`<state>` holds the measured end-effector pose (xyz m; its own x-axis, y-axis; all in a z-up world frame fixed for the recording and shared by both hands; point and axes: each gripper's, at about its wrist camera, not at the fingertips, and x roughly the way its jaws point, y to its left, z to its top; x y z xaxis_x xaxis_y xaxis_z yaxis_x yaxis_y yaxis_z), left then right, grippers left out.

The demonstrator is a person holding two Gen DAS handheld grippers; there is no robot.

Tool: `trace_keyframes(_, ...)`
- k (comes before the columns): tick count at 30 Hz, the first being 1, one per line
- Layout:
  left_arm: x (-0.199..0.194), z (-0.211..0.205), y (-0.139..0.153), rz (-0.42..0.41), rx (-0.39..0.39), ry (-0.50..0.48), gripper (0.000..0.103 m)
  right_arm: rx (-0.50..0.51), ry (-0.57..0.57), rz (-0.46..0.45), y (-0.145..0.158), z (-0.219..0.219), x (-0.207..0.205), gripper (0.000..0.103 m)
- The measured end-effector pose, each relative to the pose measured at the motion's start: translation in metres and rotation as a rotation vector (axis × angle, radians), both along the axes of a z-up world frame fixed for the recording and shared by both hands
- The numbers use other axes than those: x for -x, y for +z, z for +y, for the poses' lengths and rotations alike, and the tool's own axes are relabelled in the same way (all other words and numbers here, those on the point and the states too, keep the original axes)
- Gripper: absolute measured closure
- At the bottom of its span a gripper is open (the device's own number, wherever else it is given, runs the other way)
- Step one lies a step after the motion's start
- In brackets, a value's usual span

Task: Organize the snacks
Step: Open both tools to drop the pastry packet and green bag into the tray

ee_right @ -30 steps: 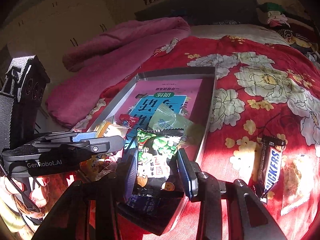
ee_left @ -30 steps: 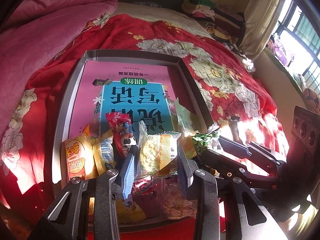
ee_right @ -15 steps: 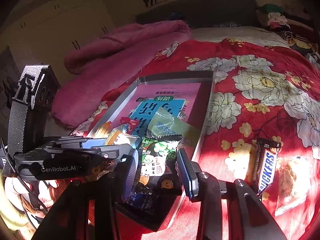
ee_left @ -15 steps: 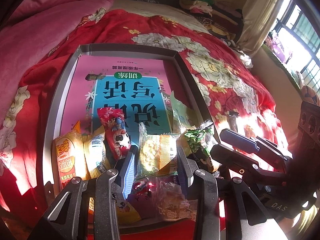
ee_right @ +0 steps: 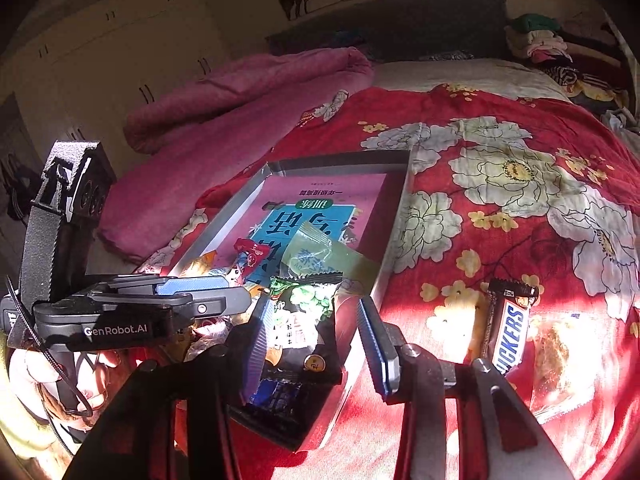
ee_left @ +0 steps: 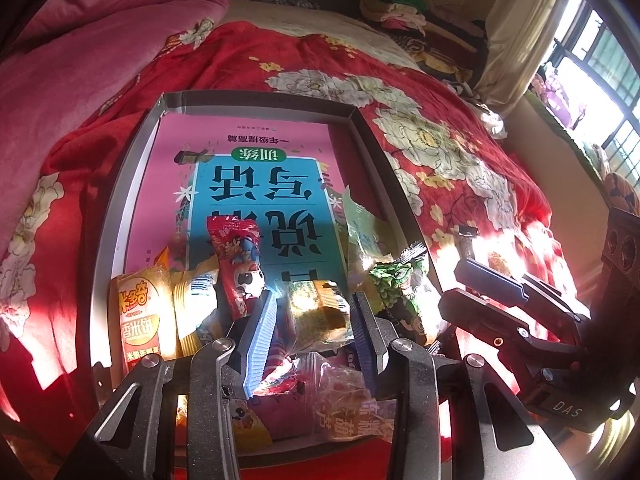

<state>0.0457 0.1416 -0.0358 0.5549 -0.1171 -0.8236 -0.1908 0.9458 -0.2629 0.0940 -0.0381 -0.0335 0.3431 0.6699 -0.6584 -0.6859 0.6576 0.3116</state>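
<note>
A grey tray (ee_left: pixel 120 184) lined with a pink and blue booklet lies on the red floral bedspread, and several snack packets are piled at its near end. My left gripper (ee_left: pixel 314 322) is open above that pile, with a yellow clear packet (ee_left: pixel 316 312) between its fingers. My right gripper (ee_right: pixel 316 328) is open at the tray's near right corner (ee_right: pixel 396 216), and a green pea packet (ee_right: pixel 304 320) lies between its fingers, partly over the rim. A Snickers bar (ee_right: pixel 508 332) and a clear packet (ee_right: pixel 560 360) lie on the bedspread to the right.
A pink blanket (ee_left: pixel 72 60) is heaped left of the tray. Folded clothes (ee_left: pixel 404 12) sit at the bed's far end. A window and curtain (ee_left: pixel 520 32) are on the right. The far half of the tray holds only the booklet (ee_left: pixel 256 172).
Both grippers have drawn back a little from the tray. The right gripper's fingers have spread wider, and the green pea packet now lies loose between them on the tray's edge.
</note>
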Motion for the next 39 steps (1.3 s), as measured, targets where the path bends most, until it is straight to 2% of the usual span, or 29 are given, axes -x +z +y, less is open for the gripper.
trace_keyframes(14, 0.001, 0.004, 0.003, -0.003, 0.029, 0.015, 0.062, 0.016, 0.052, -0.004, -0.002, 0.01, 0.008, 0.06)
trace_keyframes(18, 0.001, 0.006, 0.004, -0.004, 0.034, 0.022, 0.051, 0.026, 0.059, -0.011, -0.002, 0.012, 0.01, 0.06)
trace_keyframes(25, 0.002, 0.007, 0.006, -0.012, 0.007, 0.037, 0.046, 0.033, 0.061, -0.03, 0.001, 0.011, 0.013, 0.059)
trace_keyframes(27, 0.003, 0.007, 0.007, -0.013, -0.003, 0.04, 0.037, 0.031, 0.058, -0.04, 0.003, 0.01, 0.014, 0.057)
trace_keyframes(35, 0.005, 0.006, 0.012, -0.036, -0.007, 0.038, 0.035, 0.018, 0.069, -0.087, 0.013, 0.008, 0.022, 0.045)
trace_keyframes(39, 0.006, 0.005, 0.013, -0.039, -0.011, 0.035, 0.034, 0.023, 0.067, -0.115, 0.018, 0.008, 0.026, 0.043)
